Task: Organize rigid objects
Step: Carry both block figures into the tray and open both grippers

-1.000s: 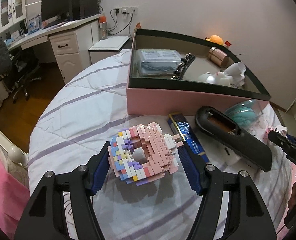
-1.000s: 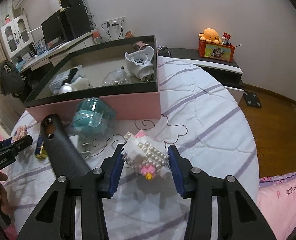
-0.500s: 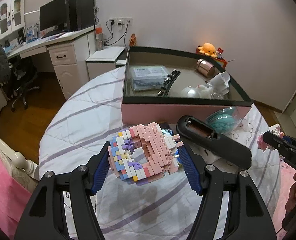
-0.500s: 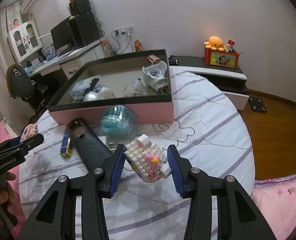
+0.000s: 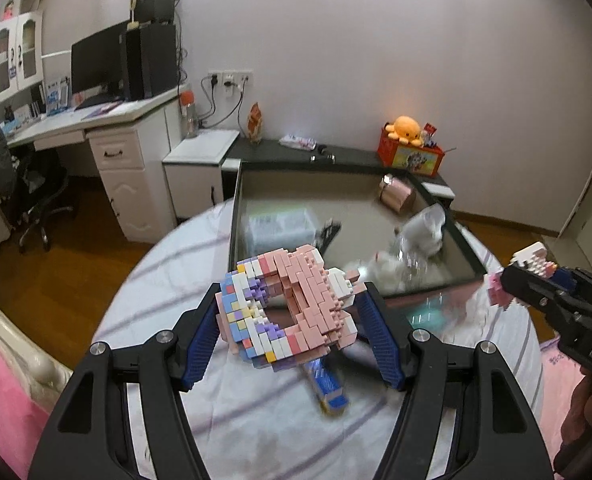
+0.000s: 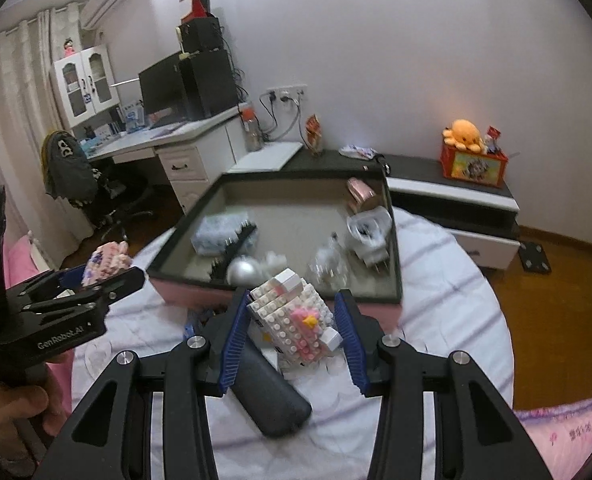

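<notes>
While both models hang in the air above the round bed (image 5: 168,280), the pink brick ring (image 5: 292,308) sits tilted in the left gripper (image 5: 292,344), its open centre facing up and toward the camera, its pastel blue, white and purple side to the left and its pink side to the right. The ring's wider span runs straight across from pad to pad. Those jaws stand about half open, and their blue pads press on the ring's two outer flanks.

A white brick figure (image 6: 296,316) with a pink and yellow patch is clamped in the right gripper (image 6: 294,332). Its long axis leans up and away to the left, the blocky white end uppermost. These jaws are drawn in narrow, both pads tight on the figure's sides.

Beyond both models lies the pink box (image 6: 280,304) with its dark rim, holding assorted small things, blurred in both views. Below the figure a dark grey case (image 6: 272,400) rests on the bedspread, and a blue packet (image 5: 328,388) lies beneath the ring.
</notes>
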Available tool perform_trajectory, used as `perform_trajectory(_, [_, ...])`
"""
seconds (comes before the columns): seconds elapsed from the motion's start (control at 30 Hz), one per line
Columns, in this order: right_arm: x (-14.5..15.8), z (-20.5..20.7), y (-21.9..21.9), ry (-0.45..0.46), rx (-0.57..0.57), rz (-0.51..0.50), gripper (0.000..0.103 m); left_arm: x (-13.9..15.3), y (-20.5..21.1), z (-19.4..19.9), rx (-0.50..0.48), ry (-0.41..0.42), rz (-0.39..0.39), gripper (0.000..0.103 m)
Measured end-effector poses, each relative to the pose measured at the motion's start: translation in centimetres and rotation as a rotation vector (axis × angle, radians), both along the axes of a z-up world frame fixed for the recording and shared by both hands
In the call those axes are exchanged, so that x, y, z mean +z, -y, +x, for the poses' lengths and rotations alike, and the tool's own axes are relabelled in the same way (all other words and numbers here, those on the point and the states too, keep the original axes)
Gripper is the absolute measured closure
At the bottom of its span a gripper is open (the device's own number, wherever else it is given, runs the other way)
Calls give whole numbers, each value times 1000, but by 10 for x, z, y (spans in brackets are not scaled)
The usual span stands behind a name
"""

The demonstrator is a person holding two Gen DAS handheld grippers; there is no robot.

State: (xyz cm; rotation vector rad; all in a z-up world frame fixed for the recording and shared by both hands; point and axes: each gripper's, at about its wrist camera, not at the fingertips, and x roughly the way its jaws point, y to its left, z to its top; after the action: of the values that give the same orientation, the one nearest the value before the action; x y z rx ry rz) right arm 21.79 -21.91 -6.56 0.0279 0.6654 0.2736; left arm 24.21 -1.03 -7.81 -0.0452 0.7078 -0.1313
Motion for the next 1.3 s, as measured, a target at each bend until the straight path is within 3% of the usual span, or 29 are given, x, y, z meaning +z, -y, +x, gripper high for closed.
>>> perform_trajectory(0.33, [13, 82, -13, 0, 41, -10, 58, 12, 20, 81, -35, 21, -8, 35])
perform_trajectory(0.63, [-28, 158, -17, -120, 43, -30, 58, -29, 37, 146, -36, -72, 15, 35])
perform_trajectory(0.83, [-54, 181, -15, -200, 46, -41, 58, -59, 41, 165, -43, -179, 50, 34])
perform_trajectory(0.9, [-58, 182, -15, -214, 48, -48, 58, -64, 43, 166, -37, -191, 84, 30])
perform_trajectory(1.0, [-63, 182, -12, -226, 41, -46, 57, -64, 38, 162, -14, -188, 101, 15])
perform_trajectory(1.07, [-63, 180, -11, -223, 53, -36, 54, -60, 34, 155, -8, -171, 95, 7])
perform_trajectory(1.17, [-58, 174, -14, -206, 51, -39, 40, -52, 23, 140, 0, -144, 69, 6])
perform_trajectory(1.23, [-52, 168, -14, -186, 37, -28, 22, -45, 14, 130, 23, -125, 55, 0])
perform_trajectory(1.3, [-46, 159, -14, -179, 28, -4, 10, -35, 6, 115, 36, -98, 42, 0])
